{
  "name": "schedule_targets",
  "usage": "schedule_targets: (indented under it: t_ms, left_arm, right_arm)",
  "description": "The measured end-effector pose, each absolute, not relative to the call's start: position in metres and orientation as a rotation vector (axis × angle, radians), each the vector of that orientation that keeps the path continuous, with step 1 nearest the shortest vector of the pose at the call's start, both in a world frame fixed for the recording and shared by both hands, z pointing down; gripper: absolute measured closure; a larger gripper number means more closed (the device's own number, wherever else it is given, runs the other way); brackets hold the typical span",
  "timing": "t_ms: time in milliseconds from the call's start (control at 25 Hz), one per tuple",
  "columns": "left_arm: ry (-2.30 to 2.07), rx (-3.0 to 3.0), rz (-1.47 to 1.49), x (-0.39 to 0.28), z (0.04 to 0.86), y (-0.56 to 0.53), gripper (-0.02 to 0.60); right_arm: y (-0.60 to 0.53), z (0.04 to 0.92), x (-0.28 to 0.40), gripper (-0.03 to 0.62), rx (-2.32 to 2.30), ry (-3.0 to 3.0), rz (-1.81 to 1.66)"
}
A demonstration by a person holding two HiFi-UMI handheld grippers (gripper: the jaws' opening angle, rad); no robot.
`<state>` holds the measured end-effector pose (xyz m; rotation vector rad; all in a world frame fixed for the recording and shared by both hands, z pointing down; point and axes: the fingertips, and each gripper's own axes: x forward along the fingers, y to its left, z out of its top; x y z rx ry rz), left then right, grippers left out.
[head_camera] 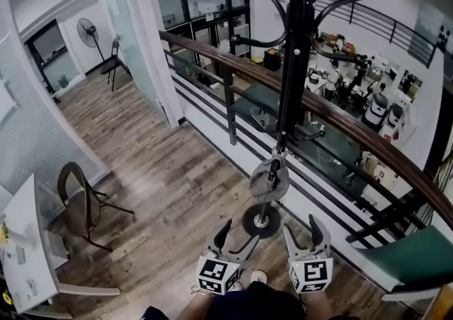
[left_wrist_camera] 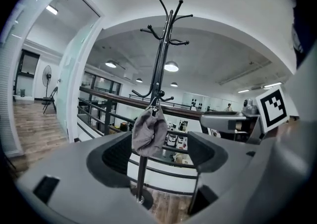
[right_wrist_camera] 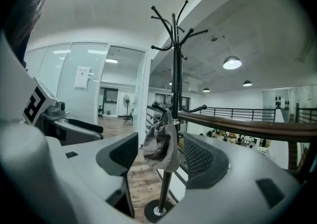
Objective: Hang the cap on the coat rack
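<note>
Soft grey fabric cap [head_camera: 269, 178] hung from a low hook of the tall black metal coat rack [head_camera: 294, 64]; both grippers were empty.

The left gripper [head_camera: 239, 235] had its fingers spread wide, pinching nothing; the right gripper [head_camera: 301, 230] just beside it was spread the same way; the cap dangled ahead of and above both sets of fingertips, apart from them, against the rack's pole; in each gripper view it showed in the gap between the dark ribbed pads [left_wrist_camera: 116, 156], touching neither; the rack's round black base [head_camera: 261, 219] sat on the brown wood-plank floor [head_camera: 163, 170] just beyond the fingertips.
</note>
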<state>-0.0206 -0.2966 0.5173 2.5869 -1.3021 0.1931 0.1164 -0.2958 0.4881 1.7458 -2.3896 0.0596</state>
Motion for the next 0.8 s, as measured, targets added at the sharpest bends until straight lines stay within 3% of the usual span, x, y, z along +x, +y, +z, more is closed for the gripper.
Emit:
schedule_targets:
  t_ms: [400, 680, 760, 800]
  left_arm:
    - [-1.314, 2.643, 0.104, -0.025, 0.499, -0.285, 0.254]
    - [-1.327, 2.674, 0.072, -0.021, 0.496, -0.275, 0.574]
    - [-1.320, 2.687, 0.069, -0.020, 0.493, -0.272, 0.578]
    - [-1.322, 2.689, 0.070, -0.020, 0.492, -0.272, 0.578]
  right_arm:
    - [-0.274, 0.491, 0.111, 0.309, 1.736, -2.353, 0.063]
    - [-0.264, 0.484, 0.110, 0.485, 1.780, -2.367, 0.016]
    - [-0.261, 0.481, 0.112, 0.574, 1.793, -2.385, 0.021]
    - [-0.260, 0.481, 0.112, 0.585, 1.795, -2.395, 0.034]
